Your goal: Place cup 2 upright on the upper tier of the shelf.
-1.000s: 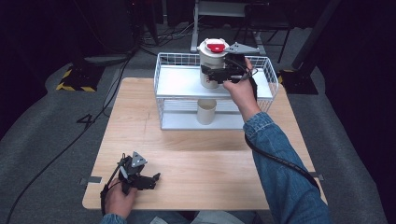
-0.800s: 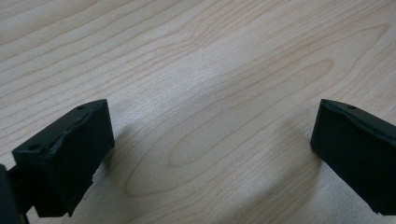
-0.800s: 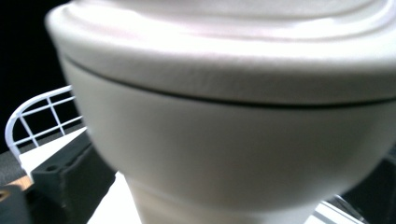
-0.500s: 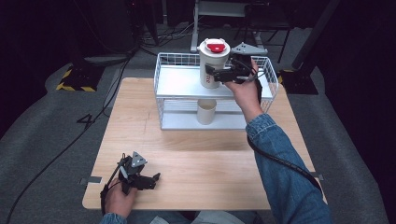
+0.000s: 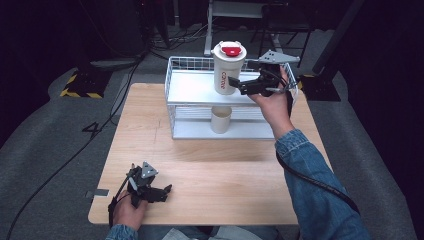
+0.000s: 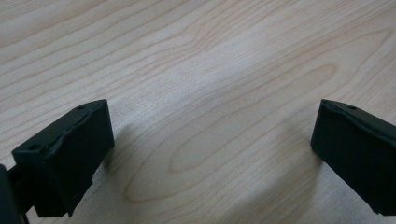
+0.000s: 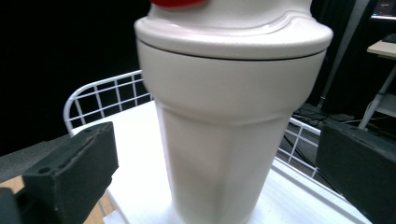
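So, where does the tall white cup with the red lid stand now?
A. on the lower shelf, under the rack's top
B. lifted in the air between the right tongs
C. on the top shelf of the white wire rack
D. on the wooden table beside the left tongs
C: the tall white cup stands upright on the top shelf of the white wire rack, and the open right tongs are not pressing on it.

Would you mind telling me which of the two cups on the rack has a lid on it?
The tall cup on the top shelf, with a red-centred lid; the small cup on the lower shelf is open-topped.
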Action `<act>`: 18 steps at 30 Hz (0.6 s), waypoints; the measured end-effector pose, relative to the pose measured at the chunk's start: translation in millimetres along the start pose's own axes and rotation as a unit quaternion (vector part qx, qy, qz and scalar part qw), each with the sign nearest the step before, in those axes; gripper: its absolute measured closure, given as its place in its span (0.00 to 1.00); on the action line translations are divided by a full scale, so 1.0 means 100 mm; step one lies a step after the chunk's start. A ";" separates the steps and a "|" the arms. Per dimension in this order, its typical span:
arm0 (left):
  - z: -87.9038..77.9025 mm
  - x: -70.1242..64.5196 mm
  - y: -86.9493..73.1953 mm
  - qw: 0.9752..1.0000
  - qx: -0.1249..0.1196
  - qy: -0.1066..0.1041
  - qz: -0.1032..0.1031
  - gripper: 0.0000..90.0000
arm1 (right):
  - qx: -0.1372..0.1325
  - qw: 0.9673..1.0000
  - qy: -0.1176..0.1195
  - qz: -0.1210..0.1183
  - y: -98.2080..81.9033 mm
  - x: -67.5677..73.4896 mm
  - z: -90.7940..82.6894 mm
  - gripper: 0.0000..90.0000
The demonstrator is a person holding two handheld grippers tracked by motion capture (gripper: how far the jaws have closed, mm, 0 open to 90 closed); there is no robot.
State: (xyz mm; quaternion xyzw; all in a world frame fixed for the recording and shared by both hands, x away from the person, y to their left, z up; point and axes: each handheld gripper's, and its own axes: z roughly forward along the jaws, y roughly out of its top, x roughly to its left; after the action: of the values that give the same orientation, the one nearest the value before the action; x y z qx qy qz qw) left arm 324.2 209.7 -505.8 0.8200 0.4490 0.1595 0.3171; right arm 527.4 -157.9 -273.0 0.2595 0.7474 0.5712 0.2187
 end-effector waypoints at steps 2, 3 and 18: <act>0.00 0.00 0.00 1.000 0.000 0.001 -0.003 0.00 | 0.002 1.000 0.002 -0.003 -0.01 0.01 -0.08 0.00; 0.01 0.00 0.01 1.000 0.000 0.001 -0.003 0.00 | 0.003 1.000 0.001 -0.006 -0.02 0.01 -0.12 0.00; 0.01 0.01 0.01 1.000 0.002 0.000 -0.006 0.00 | -0.008 1.000 0.016 -0.002 -0.17 0.14 -0.77 0.00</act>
State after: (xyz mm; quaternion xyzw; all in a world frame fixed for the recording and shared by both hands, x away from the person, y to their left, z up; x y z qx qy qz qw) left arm 325.8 209.4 -505.5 0.8179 0.4543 0.1567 0.3165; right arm 466.0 -209.3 -270.4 0.2472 0.7464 0.5812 0.2099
